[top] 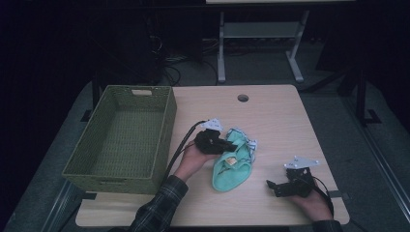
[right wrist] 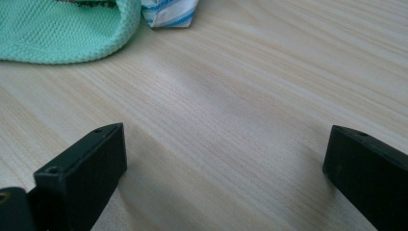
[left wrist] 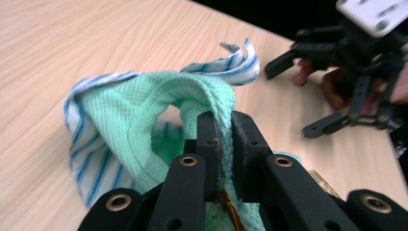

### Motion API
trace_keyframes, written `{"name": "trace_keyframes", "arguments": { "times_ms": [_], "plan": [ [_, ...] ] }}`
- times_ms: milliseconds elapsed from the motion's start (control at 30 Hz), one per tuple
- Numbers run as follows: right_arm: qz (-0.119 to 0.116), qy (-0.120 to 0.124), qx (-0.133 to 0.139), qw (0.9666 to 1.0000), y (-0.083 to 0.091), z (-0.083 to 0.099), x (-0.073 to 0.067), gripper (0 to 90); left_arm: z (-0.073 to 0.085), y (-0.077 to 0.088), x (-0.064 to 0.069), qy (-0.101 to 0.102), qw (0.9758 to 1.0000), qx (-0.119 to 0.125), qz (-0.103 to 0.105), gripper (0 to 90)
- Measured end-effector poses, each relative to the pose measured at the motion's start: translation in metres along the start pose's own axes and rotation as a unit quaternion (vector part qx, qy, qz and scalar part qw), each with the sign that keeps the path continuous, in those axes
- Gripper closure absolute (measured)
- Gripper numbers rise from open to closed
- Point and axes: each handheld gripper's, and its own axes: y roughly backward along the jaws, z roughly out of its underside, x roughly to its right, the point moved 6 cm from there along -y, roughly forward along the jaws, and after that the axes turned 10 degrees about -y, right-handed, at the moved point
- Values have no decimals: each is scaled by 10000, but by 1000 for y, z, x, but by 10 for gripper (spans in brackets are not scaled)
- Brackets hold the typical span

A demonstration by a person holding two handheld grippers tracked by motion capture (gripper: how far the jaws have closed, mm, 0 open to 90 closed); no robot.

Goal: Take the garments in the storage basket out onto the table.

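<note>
Where pinched: green garment (left wrist: 144, 103), left tool (left wrist: 225, 144)

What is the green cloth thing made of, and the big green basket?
The mint green garment looks like soft knit fabric, probably cotton: its surface has a fine mesh weave and a ribbed edge, with blue-striped white cloth inside. It bends limply where the left gripper pinches it. The green basket looks like woven plastic or paper cord, matte; which one is unclear.

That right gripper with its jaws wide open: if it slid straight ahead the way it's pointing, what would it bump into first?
Probably the mint-green cloth. The right gripper is open above bare table, and the cloth lies ahead, slightly to the left in its view, so it might only graze it.
</note>
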Motion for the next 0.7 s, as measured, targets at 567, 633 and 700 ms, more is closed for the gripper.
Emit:
{"name": "trace_keyframes", "arguments": {
  "times_ms": [567,633,700],
  "plan": [
    [-1,0,1,10000,0,0,0,9,19,-9,-9,152,9993,-249,-239,683],
    [0,0,0,10000,0,0,0,9,14,-4,-8,151,9992,-237,-282,633],
    [0,1,1,10000,0,0,0,10,6,4,-5,84,9992,-217,-339,585]
  ]
}}
